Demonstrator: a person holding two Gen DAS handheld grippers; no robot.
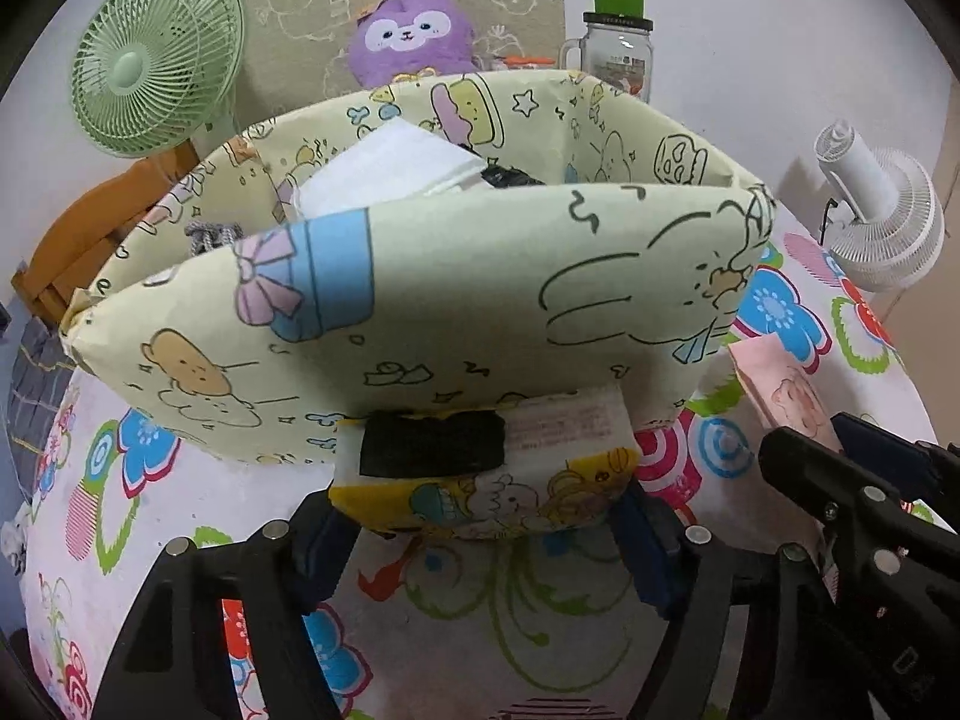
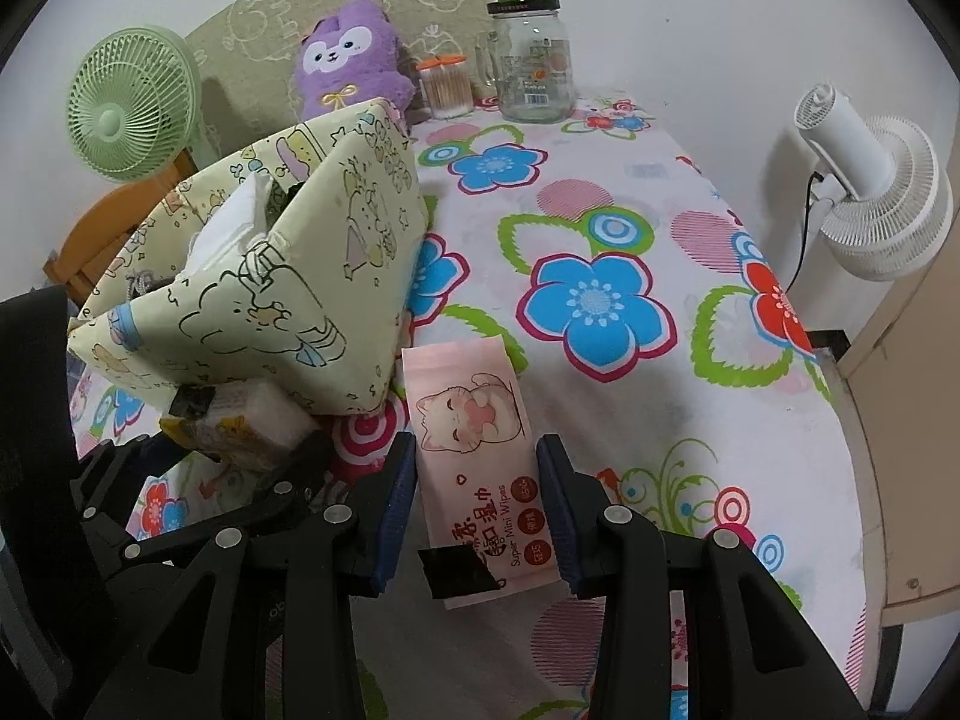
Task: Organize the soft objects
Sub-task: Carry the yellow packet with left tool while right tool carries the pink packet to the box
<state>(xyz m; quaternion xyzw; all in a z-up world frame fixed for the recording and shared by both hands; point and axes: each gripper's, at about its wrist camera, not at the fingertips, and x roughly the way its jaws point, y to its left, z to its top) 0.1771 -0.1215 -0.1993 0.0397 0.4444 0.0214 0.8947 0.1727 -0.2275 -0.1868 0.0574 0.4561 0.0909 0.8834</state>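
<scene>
A pale yellow cartoon-print fabric basket [image 1: 432, 300] stands on the flowered tablecloth and holds a white tissue pack [image 1: 396, 168]. My left gripper [image 1: 480, 516] is shut on a yellow cartoon-print tissue pack [image 1: 486, 468] with a black tape patch, held against the basket's near wall. The basket [image 2: 270, 300] and that pack [image 2: 246, 420] also show in the right wrist view. My right gripper [image 2: 477, 492] is open, its fingers on either side of a pink cat-print wet wipes pack [image 2: 480, 450] lying flat on the table.
A purple plush toy [image 2: 348, 60], a cotton swab jar [image 2: 447, 87] and a glass jar with green lid [image 2: 534, 54] stand at the table's back. A green fan [image 2: 129, 111] is at left, a white fan [image 2: 870, 192] at right.
</scene>
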